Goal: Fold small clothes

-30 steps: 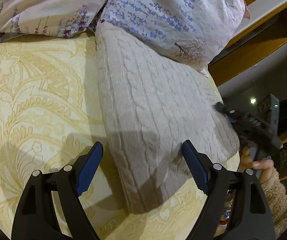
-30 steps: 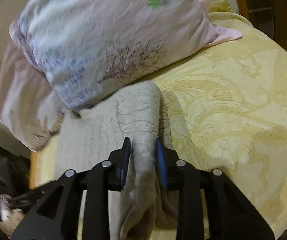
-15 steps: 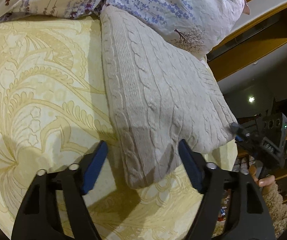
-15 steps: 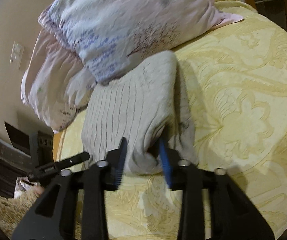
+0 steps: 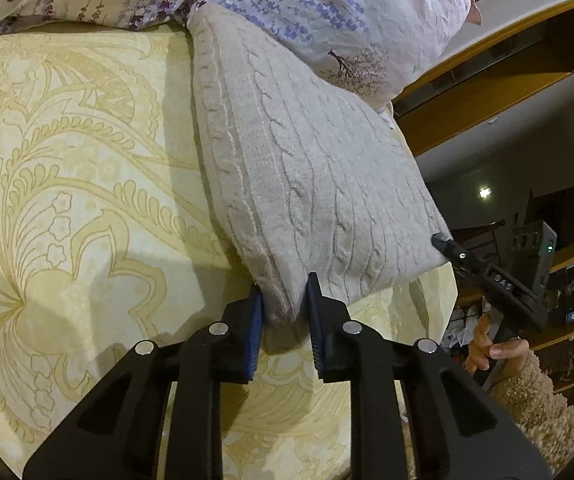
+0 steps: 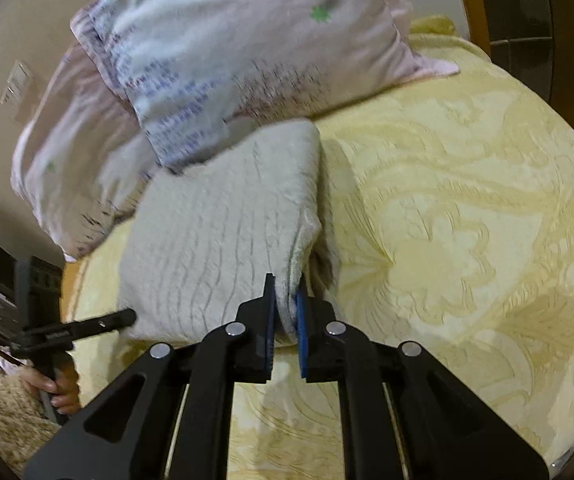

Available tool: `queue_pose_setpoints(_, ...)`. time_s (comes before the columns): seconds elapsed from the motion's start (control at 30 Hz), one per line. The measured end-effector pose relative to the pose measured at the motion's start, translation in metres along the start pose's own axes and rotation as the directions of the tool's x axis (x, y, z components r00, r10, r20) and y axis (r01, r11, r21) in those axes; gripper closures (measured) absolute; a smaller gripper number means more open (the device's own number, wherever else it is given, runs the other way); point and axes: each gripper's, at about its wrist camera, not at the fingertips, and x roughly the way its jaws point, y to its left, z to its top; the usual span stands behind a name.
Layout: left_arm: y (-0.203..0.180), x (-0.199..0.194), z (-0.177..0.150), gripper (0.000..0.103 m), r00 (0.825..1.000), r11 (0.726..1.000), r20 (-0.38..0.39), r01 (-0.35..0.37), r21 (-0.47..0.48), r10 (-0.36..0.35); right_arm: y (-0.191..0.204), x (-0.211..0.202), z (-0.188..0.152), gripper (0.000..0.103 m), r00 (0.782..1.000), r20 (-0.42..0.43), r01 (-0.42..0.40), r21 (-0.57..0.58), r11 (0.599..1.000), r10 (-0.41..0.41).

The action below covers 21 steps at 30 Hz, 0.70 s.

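A cream cable-knit sweater point(image 5: 307, 168) lies folded on the yellow patterned bedspread point(image 5: 67, 200), its far end tucked under a floral pillow point(image 5: 327, 8). My left gripper point(image 5: 285, 300) is shut on the sweater's near corner. My right gripper point(image 6: 286, 296) is shut on the sweater's point(image 6: 215, 240) other near corner. The right gripper also shows in the left wrist view point(image 5: 443, 244), at the sweater's right corner. The left gripper shows in the right wrist view point(image 6: 127, 316), at the left corner.
Two floral pillows point(image 6: 227, 60) lean at the head of the bed. The bedspread point(image 6: 467, 240) spreads wide to the right. A wooden bed frame and shelves point(image 5: 487, 80) stand beyond the bed's edge. A hand in a fleece sleeve point(image 5: 499, 352) holds the right gripper.
My left gripper was open and astride the sweater's corner; it has shut on it. My right gripper has kept its hold and drawn the sweater's corner back toward the near side.
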Motion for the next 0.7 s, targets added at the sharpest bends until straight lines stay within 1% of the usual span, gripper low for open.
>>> queue_pose_setpoints(0.13,0.003,0.001,-0.006,0.084,1.000,1.000,-0.019,-0.004,-0.001,0.004,-0.005,0.014,-0.011,0.095,0.997,-0.054,0.058,-0.014,0.998,-0.059)
queue_pose_setpoints(0.2,0.004,0.003,-0.009,0.084,0.999,1.000,-0.030,-0.017,0.003,0.017,-0.008,0.020,-0.015,0.095,0.995,-0.073,0.068,-0.012,0.998,-0.069)
queue_pose_setpoints(0.33,0.010,0.003,-0.009,0.083,1.000,1.000,-0.029,-0.004,-0.012,0.004,-0.011,0.025,-0.014,0.093,0.995,-0.089,0.044,0.003,0.999,-0.044)
queue_pose_setpoints(0.37,0.009,0.002,-0.007,0.083,1.000,1.000,-0.027,0.002,-0.012,-0.003,-0.012,0.024,-0.012,0.090,0.995,-0.091,0.033,0.006,0.999,-0.033)
queue_pose_setpoints(0.4,0.009,-0.001,-0.006,0.081,1.000,1.000,-0.021,0.013,-0.014,-0.013,-0.013,0.022,-0.009,0.083,0.995,-0.093,0.019,0.013,1.000,-0.017)
queue_pose_setpoints(0.43,0.010,-0.004,-0.005,0.081,1.000,1.000,-0.016,0.020,-0.017,-0.020,-0.014,0.018,-0.004,0.079,0.996,-0.088,0.000,0.027,1.000,0.002)
queue_pose_setpoints(0.47,0.010,-0.008,-0.002,0.079,1.000,0.999,-0.001,0.031,-0.021,-0.031,-0.016,0.013,0.002,0.070,0.998,-0.068,-0.014,0.044,0.999,0.017)
queue_pose_setpoints(0.5,0.012,-0.012,0.001,0.069,0.999,0.999,0.012,0.041,-0.027,-0.040,-0.018,0.009,0.008,0.061,0.998,-0.046,-0.030,0.059,0.998,0.033)
queue_pose_setpoints(0.53,0.014,-0.017,0.005,0.058,0.998,0.998,0.029,0.053,-0.038,-0.052,-0.019,0.007,0.015,0.059,0.999,-0.029,-0.043,0.070,0.997,0.045)
queue_pose_setpoints(0.57,0.016,-0.022,0.010,0.039,0.997,0.997,0.058,0.063,-0.051,-0.060,-0.020,0.004,0.024,0.058,0.998,-0.007,-0.057,0.085,0.995,0.057)
queue_pose_setpoints(0.6,0.019,-0.028,0.018,0.034,0.994,0.996,0.093,0.064,-0.062,-0.058,-0.020,0.003,0.036,0.058,0.997,0.014,-0.074,0.094,0.993,0.073)
queue_pose_setpoints(0.63,0.023,-0.032,0.027,0.034,0.991,0.995,0.120,0.064,-0.070,-0.056,-0.018,0.003,0.044,0.058,0.996,0.026,-0.083,0.091,0.992,0.081)
queue_pose_setpoints(0.7,0.027,-0.036,0.044,0.034,0.988,0.994,0.146,0.066,-0.086,-0.053,-0.009,0.009,0.068,0.058,0.996,0.028,-0.091,0.053,0.994,0.090)
